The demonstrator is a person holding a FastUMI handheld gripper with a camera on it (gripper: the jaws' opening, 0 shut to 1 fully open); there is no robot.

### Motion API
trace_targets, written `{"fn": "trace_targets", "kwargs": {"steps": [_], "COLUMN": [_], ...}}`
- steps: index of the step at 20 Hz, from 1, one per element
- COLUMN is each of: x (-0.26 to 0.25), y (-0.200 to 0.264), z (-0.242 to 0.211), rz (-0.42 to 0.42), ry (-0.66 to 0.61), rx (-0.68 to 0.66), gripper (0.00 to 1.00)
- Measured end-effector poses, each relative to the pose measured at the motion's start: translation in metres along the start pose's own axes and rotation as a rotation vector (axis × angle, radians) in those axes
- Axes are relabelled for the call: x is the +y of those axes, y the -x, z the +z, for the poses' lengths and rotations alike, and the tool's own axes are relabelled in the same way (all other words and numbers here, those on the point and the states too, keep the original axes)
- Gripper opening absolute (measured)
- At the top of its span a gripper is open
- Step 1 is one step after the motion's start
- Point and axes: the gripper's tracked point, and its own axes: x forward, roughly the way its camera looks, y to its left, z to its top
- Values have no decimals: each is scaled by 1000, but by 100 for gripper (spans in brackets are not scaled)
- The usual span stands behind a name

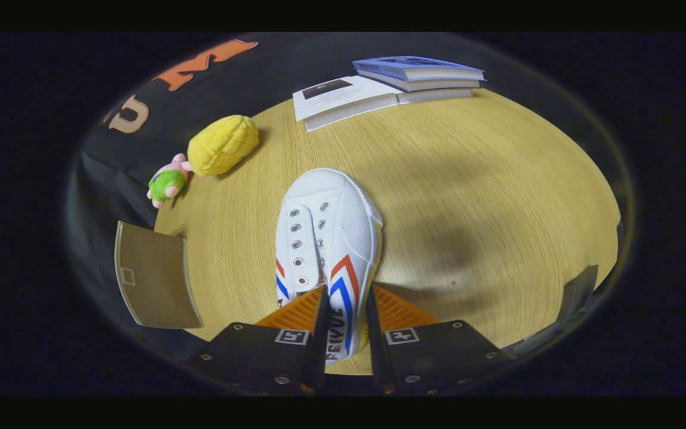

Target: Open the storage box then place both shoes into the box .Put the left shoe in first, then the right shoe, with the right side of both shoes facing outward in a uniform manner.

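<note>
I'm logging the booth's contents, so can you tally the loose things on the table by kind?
Shoes: 1, white shoe, its side gripped between the tool's fingers
Plush toys: 2, yellow and green-pink
Books: 3, stacked
Brown flat panel: 1
Total: 7

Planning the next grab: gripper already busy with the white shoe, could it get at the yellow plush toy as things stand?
Probably not yet. The gripper is shut on the white shoe. The yellow plush toy sits well beyond the fingers, beside a small green toy, with bare table between; free the fingers first.
</note>
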Motion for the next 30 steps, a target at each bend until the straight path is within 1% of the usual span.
{"fn": "trace_targets", "kwargs": {"steps": [1,2,5,6,8,10,13,16,19,24,26,30], "x": [-1,-2,14,25,44,69,122,174,231,330,361,412], "y": [0,0,7,10,20,35,58,81,99,111,115,103], "z": [1,1,-4,-5,-1,4,9,14,14,-4,-16,-41], "rz": [12,24,102,127,160,197,284,336,383,479,495,527], "ry": [-15,-36,-117,-129,-117,-74,2,79,181,311,358,424], "rx": [-7,-4,11,7,-1,-18,-20,-43,-60,-45,-25,17], "gripper": [24,21,16,14,14,14,14,14,14,14,14,14]}}
